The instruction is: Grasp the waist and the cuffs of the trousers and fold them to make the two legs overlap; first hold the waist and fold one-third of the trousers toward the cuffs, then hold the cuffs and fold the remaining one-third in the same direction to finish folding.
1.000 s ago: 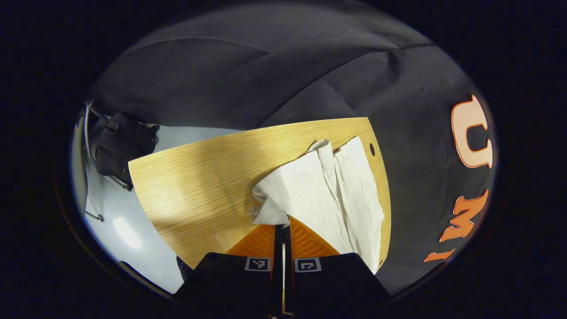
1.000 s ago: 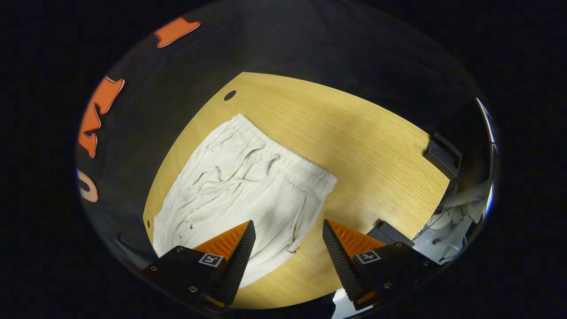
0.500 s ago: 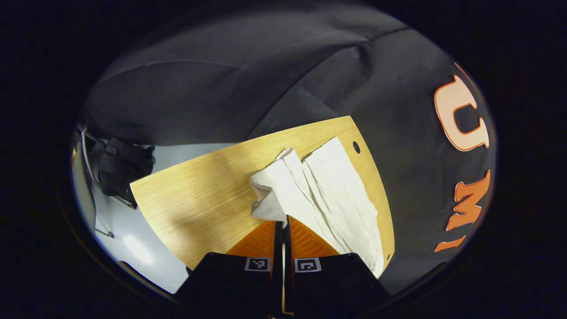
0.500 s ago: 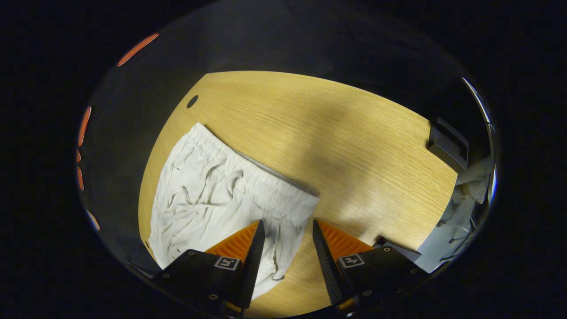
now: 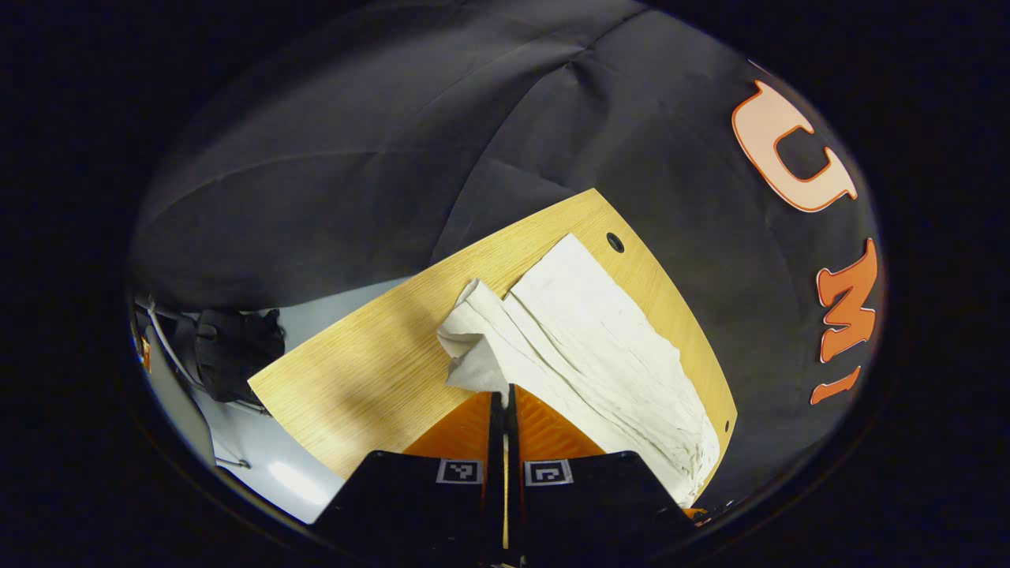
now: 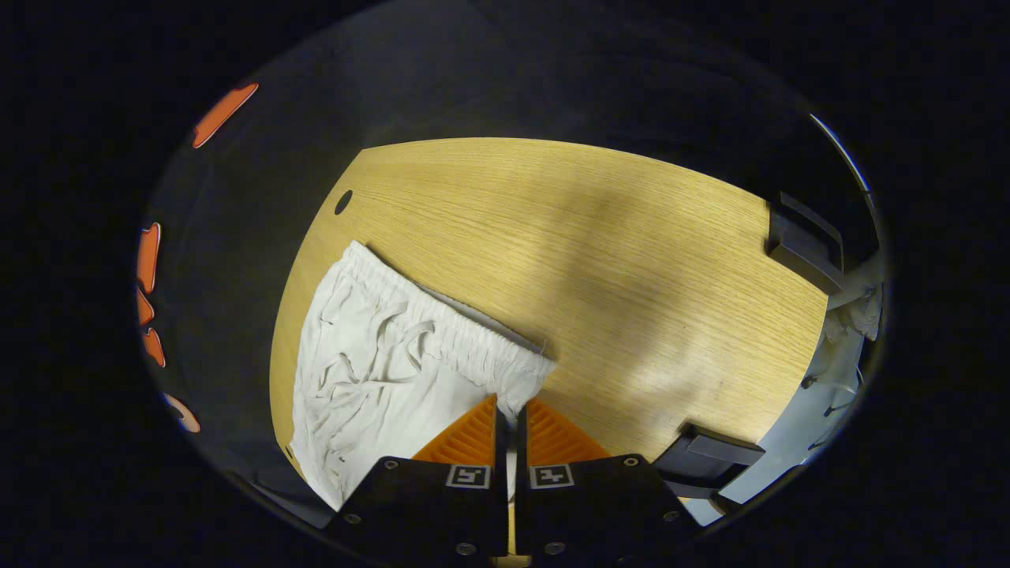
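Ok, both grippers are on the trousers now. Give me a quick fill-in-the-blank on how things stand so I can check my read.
1. The right gripper is shut on the ____ end of the trousers.
2. The left gripper pinches a bunched cuff, and its fingers are ____.
3. The trousers lie on a ____ table.
4. Near the table's corner, beyond the cloth, there is a small dark ____.

Missing words: waist; shut; wooden; hole
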### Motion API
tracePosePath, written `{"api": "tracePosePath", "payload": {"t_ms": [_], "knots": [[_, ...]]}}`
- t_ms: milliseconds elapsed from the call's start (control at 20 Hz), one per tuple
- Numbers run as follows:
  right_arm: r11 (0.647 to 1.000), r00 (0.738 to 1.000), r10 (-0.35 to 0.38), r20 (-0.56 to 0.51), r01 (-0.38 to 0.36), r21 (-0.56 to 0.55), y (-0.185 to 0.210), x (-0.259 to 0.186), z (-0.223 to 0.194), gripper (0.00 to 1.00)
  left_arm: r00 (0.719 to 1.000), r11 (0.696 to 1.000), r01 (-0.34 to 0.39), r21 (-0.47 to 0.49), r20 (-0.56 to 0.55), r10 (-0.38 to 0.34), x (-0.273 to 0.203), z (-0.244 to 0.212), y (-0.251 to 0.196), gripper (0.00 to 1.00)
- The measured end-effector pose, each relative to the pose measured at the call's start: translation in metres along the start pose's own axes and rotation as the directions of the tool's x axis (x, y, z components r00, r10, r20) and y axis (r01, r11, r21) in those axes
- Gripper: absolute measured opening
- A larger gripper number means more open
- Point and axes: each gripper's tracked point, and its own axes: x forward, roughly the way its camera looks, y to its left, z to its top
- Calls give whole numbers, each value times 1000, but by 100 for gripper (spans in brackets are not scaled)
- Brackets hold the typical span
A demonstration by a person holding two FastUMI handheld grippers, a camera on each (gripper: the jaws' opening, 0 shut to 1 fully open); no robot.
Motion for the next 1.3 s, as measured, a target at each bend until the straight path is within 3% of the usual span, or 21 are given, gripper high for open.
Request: {"api": "tracePosePath", "payload": {"t_ms": [350,650,1050,1300], "knots": [[998,998,51,-29,-50,47,21,-20,16,4,1000,1000,-4,17,24,3,-5,21,-22,6],[997,997,52,-50,-49,65,51,-28,27,4,1000,984,-2,179,-5,3,6,51,-48,6],[990,995,96,-36,-92,106,114,-43,51,4,998,960,54,276,-51,-42,53,96,-84,5],[980,992,109,-61,-97,173,148,-29,68,4,996,957,44,288,-82,-21,91,115,-101,6]]}}
